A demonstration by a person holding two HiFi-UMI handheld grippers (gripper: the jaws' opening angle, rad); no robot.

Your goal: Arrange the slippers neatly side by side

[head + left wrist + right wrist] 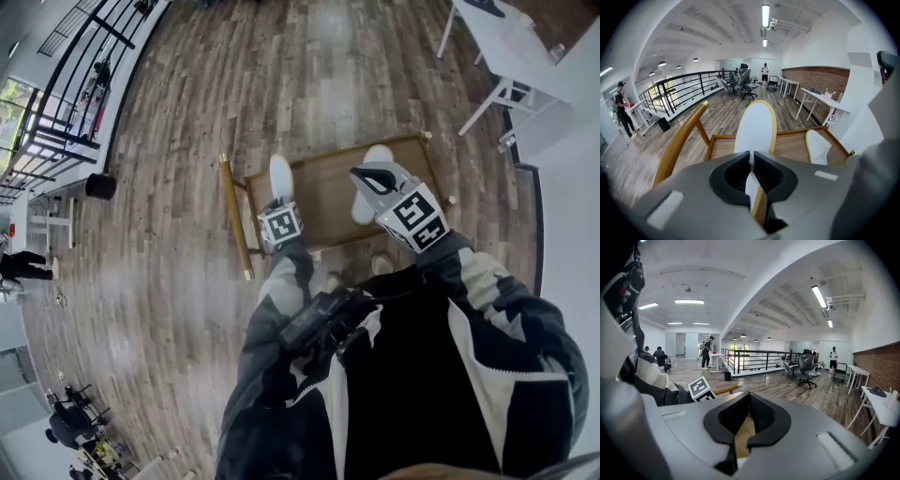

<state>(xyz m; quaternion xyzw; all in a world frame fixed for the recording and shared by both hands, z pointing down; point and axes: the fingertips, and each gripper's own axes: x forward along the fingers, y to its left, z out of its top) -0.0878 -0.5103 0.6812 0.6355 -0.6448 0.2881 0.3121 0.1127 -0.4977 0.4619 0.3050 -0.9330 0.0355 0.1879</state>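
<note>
Two white slippers with yellow rims lie on a low wooden cart [323, 202]. The left slipper [280, 176] [757, 124] points away from me, and my left gripper [278, 201] [751, 165] is shut on its near edge. The right slipper [378, 155] [817, 145] lies apart from it near the cart's right side, partly hidden under my right gripper [370, 178]. That right gripper [748, 420] hovers above the cart with its jaws shut and nothing between them; only wood shows through the gap.
The cart has a gold handle bar [234, 220] on its left. A white table [520, 42] stands far right, a black railing [84, 56] and a black bin [99, 186] to the left. Office chairs [747, 86] and people stand farther off.
</note>
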